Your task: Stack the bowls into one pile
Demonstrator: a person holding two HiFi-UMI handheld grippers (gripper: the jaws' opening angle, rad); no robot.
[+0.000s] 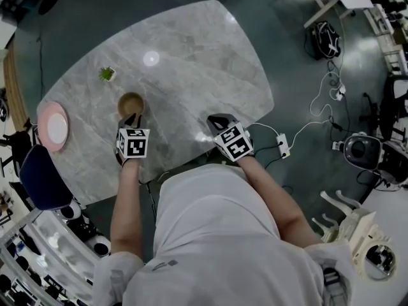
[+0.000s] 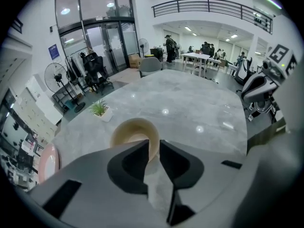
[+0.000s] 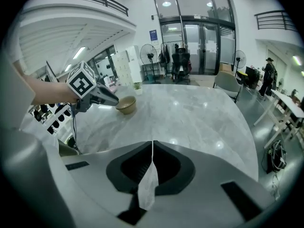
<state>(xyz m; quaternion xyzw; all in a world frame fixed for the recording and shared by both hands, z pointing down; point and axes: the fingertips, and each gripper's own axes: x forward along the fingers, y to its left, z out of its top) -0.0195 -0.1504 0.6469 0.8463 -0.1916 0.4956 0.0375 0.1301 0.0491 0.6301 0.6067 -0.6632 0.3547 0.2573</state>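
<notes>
**As the left gripper (image 2: 153, 145) stands open at the tan bowl (image 1: 131, 103), nothing is gripped**

Because the jaws are set apart w/ the bowl's near rim just beyond the tips, a rim grab is prob. intended; no pad contact is seen. The bowl is stood upright on the marble table (image 1: 191, 50). The right gripper (image 3: 152, 144) is seen closed & empty, well apart, likely parked clear.

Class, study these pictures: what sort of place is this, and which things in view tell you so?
Probably an open-plan office or lab hall, not a home: tall glass doors, a railed upper gallery above, and people gathered at work tables in the background.
</notes>
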